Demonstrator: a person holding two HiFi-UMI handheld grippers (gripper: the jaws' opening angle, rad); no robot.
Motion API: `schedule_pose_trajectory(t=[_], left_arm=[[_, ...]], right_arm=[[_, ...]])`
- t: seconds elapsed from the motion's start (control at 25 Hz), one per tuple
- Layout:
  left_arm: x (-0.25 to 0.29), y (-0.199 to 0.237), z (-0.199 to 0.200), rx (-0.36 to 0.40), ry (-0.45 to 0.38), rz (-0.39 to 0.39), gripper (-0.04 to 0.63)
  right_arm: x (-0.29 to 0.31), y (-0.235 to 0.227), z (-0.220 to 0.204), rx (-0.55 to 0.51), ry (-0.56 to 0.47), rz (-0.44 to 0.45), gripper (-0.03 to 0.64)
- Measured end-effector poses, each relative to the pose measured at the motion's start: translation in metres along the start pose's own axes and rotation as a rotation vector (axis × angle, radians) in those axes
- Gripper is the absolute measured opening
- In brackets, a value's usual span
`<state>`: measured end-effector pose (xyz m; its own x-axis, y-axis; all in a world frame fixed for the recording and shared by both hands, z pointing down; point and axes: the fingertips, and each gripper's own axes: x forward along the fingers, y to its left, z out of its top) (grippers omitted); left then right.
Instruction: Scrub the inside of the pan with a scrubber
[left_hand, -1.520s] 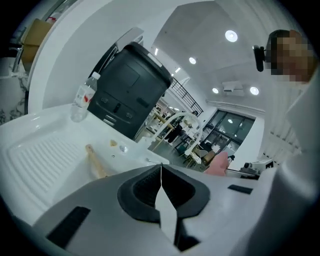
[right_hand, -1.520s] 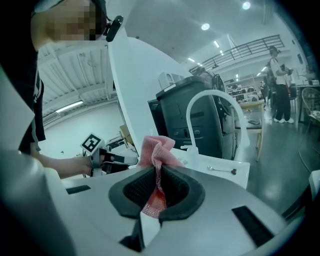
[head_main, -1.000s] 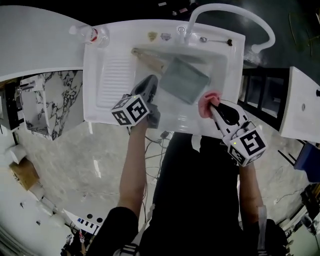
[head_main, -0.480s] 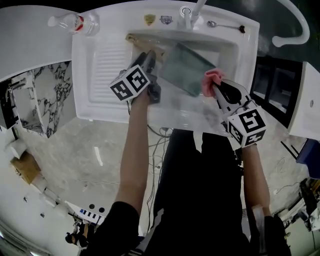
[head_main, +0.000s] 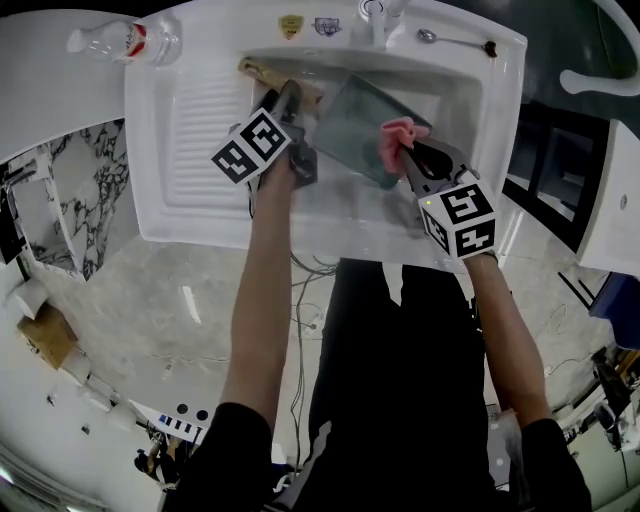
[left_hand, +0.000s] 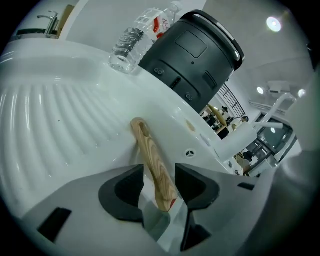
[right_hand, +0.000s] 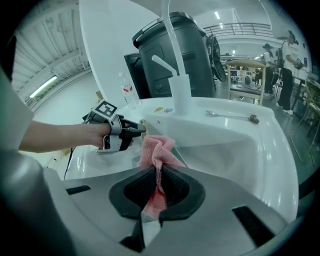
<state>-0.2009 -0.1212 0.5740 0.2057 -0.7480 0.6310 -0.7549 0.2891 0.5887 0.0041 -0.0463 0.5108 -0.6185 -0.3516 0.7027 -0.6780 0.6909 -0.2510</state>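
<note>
Left hand-held gripper (left_hand: 154, 172) jaws just spread around wooden pan handle (left_hand: 149, 152), no grip yet. Right hand-held gripper (right_hand: 157, 186) pinches pink scrubber (right_hand: 157, 150). I judge clamping handle comes next.

Sink (head_main: 150, 130), top of head view: white, glossy, smooth, glazed-looking; ridged drainboard catching light. Pan (head_main: 345, 125) in basin: dull grey-green metal, satin sheen. Handle (left_hand: 152, 165), centre of left gripper view: pale wood, clear grain, smooth finish. Scrubber (right_hand: 156, 150): pink open-weave mesh cloth, rough, crumpled. Right gripper (right_hand: 156, 170): matt grey plastic shell, pads (right_hand: 177, 190) black, finely textured. Bottle (left_hand: 132, 45), upper left: clear ribbed plastic. Spoon (head_main: 455, 42): shiny metal. Bin (left_hand: 192, 55): dark matt plastic. Floor (head_main: 150, 310): polished veined stone.
</note>
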Motion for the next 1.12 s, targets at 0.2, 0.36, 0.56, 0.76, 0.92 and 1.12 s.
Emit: schedule_pose_trajectory(t=[0.2,0.36,0.56,0.76,0.92,1.12], left_arm=[[0.012,0.0,0.0,0.038,0.013,0.017,0.189],[0.016,0.001,-0.006,0.061,0.047,0.033,0.172],[0.014,0.003,-0.008,0.021,0.052,0.025,0.16],[0.016,0.002,-0.009,0.032,0.071,0.025,0.16],[0.017,0.002,-0.008,0.04,0.078,0.021,0.16],[0.016,0.002,-0.009,0.05,0.082,0.026,0.16]], right_arm=[[0.038,-0.006,-0.021,-0.017,0.092,0.006,0.032],[0.068,-0.01,-0.033,-0.014,0.16,-0.01,0.032],[0.099,-0.012,-0.047,-0.031,0.232,-0.039,0.032],[0.118,-0.017,-0.052,-0.042,0.265,-0.065,0.032],[0.132,-0.02,-0.051,-0.053,0.274,-0.082,0.032],[0.145,-0.026,-0.037,0.008,0.245,-0.122,0.032]])
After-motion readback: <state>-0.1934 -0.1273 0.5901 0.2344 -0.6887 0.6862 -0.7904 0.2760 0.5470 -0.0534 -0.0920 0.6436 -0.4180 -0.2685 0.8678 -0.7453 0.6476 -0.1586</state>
